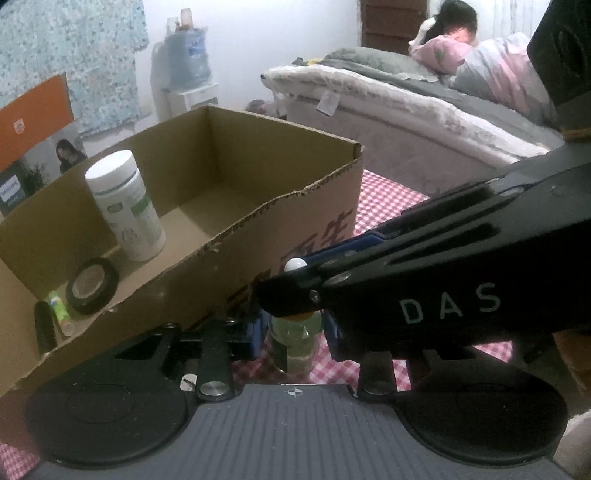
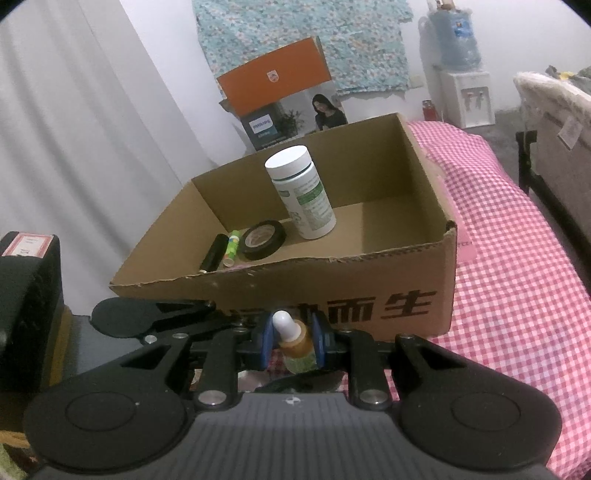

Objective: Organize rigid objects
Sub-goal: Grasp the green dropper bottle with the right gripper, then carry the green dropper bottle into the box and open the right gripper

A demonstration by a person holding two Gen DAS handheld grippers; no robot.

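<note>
Pink-and-white checked cloth [image 2: 517,236] covers the surface we work on, running wide and bare to the right of an open brown cardboard box [image 2: 436,184] whose near rim is torn and ragged. We see the box's right half standing free of contents; its left end holds a tall white plastic bottle with a green label [image 2: 301,192], upright, a black roll of tape [image 2: 263,239] lying flat just beside it, then a small green-and-white tube [image 2: 231,248] and a black stick-shaped item [image 2: 213,253] lying close side by side.

Our right gripper [image 2: 293,341] pinches a small dropper bottle with a white cap, amber neck and pale green body [image 2: 293,341] between its blue pads, just in front of the box's printed front wall. From our left wrist view, the left gripper [image 1: 295,332] also has its blue pads closed against the same bottle's glass body [image 1: 295,345], while the right tool crosses over it from the right. Both claws sit low, close to the box's near wall.

A bed [image 1: 406,107] stands beyond the cloth's far edge, with a person [image 1: 461,29] lying on it.
</note>
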